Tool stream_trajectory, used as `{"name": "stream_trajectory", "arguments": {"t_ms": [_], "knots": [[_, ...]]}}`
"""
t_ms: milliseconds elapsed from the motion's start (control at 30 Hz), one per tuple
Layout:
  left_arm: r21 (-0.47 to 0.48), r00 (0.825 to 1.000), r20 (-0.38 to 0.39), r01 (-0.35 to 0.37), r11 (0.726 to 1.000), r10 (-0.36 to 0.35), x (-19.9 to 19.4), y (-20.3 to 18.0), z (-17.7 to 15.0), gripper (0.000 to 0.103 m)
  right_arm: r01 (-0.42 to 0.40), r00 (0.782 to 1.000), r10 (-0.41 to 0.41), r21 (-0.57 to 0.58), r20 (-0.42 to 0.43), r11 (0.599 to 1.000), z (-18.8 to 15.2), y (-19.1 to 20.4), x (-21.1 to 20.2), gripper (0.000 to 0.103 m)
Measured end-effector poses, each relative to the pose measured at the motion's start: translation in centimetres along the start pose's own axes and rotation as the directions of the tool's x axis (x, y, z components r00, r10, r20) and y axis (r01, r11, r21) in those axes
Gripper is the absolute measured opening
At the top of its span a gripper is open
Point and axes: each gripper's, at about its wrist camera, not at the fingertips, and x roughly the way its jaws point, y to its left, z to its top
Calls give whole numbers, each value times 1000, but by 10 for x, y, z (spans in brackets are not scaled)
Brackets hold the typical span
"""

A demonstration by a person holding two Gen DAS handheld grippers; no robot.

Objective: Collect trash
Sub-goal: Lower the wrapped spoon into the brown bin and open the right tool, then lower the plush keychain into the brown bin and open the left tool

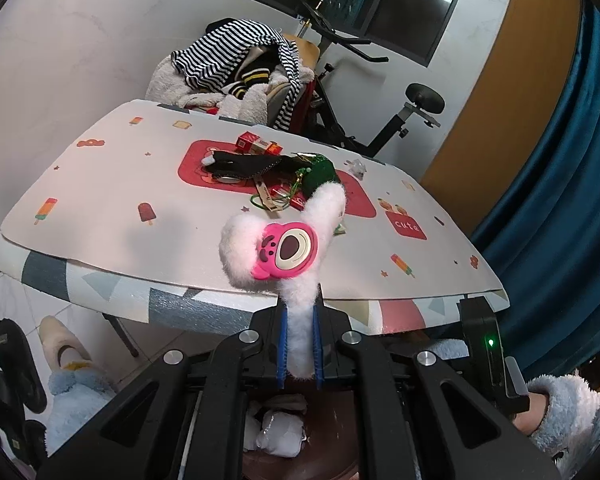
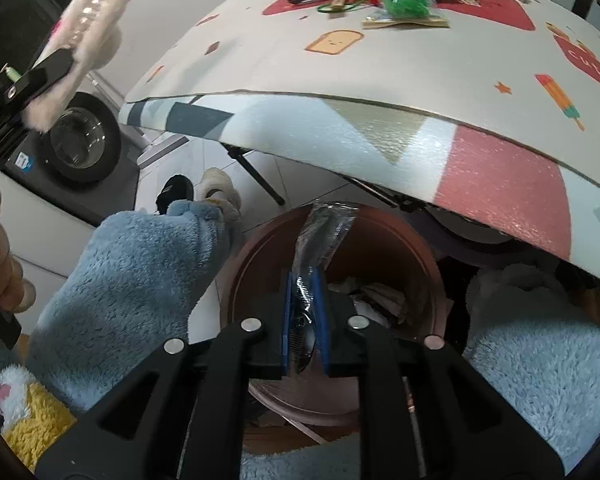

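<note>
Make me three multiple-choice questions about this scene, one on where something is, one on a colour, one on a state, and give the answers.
1. Where is the bin?
A. on the table
B. on the floor below the table edge
C. on the chair

2. What colour is the bear face on the fluffy toy?
A. pink
B. green
C. yellow

3. What do the right tongs have between them?
A. nothing
B. a red box
C. a clear wrapper

Answers:
1 B: the right wrist view shows the bin under the table rim.
2 A: the face is bright pink.
3 C: the wrapper sits between the blue pads above the bin.
</note>
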Motion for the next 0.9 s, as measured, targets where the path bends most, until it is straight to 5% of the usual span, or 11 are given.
{"name": "stream_trajectory", "arguments": {"t_ms": [200, 400, 500, 633, 733, 900], "knots": [[1, 1000, -17, 7, 1000, -7, 5, -3, -4, 10, 7, 999, -8, 20, 39, 1000, 0, -4, -7, 44], [38, 999, -37, 16, 999, -14, 12, -8, -10, 10, 57, 978, -64, 44, 198, 997, -1, -4, -34, 66], [62, 998, -54, 12, 998, -9, 18, -10, -19, 10, 106, 952, -116, 53, 284, 993, 0, -3, -48, 82], [74, 996, -84, 11, 997, -5, 27, -9, -30, 10, 188, 887, -212, 99, 410, 977, -1, -6, -65, 97], [86, 996, -89, 18, 996, -10, 30, -10, -38, 10, 216, 857, -274, 179, 436, 960, -1, -21, -71, 97], [154, 990, -137, 40, 987, -18, 45, -19, -59, 10, 222, 845, -340, 307, 414, 926, -3, -47, -74, 97]]}}
